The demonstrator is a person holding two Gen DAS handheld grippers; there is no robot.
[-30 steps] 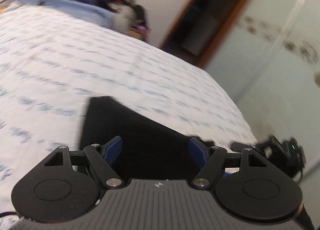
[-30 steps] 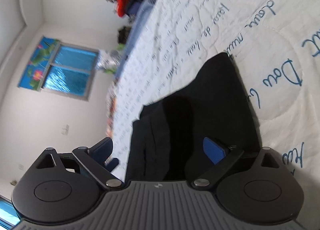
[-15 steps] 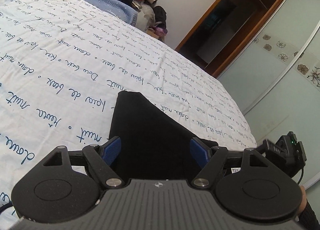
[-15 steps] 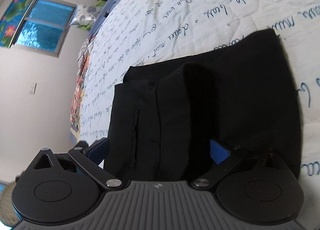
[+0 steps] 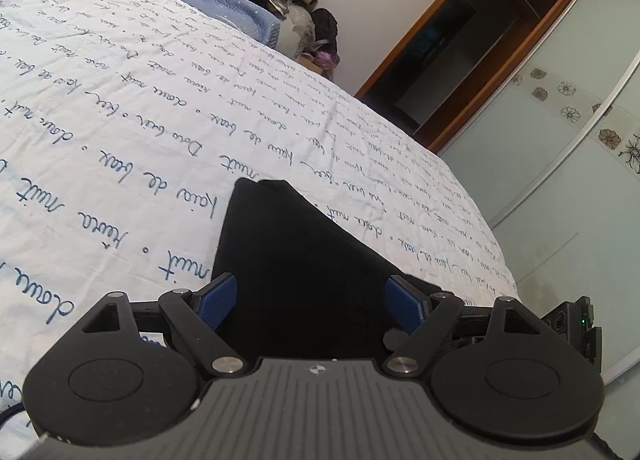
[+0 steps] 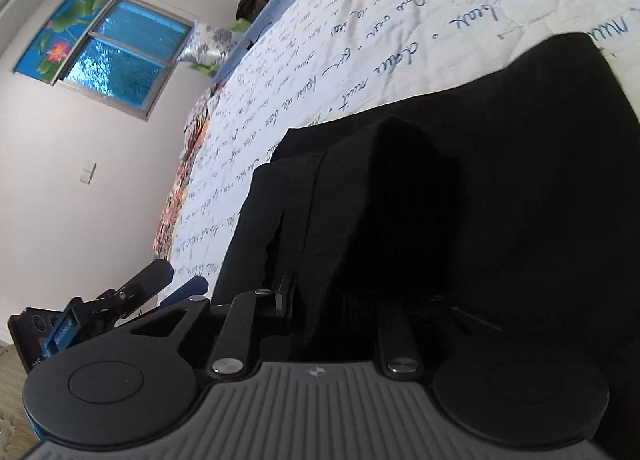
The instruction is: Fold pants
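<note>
Black pants (image 5: 304, 268) lie partly folded on the white bedspread (image 5: 120, 131) with blue script, near its close edge.

Left gripper (image 5: 310, 300): jaws wide and opening, blue pads either side of the cloth, neither seen pressing on it. Nothing held.

Right gripper (image 6: 332, 300): jaws closing, drawn narrow around a raised fold of the pants (image 6: 400, 187). The pads are lost in black cloth, so whether they have bitten yet cannot be told.

Handling, as a judgement: soft, limp, light fabric; it will sag and slide on itself, with no stiffness to carry a fold. Best taken at a doubled edge or corner, through all layers, both hands level and lifting together. A shallow pinch risks catching only the top layer.
</note>
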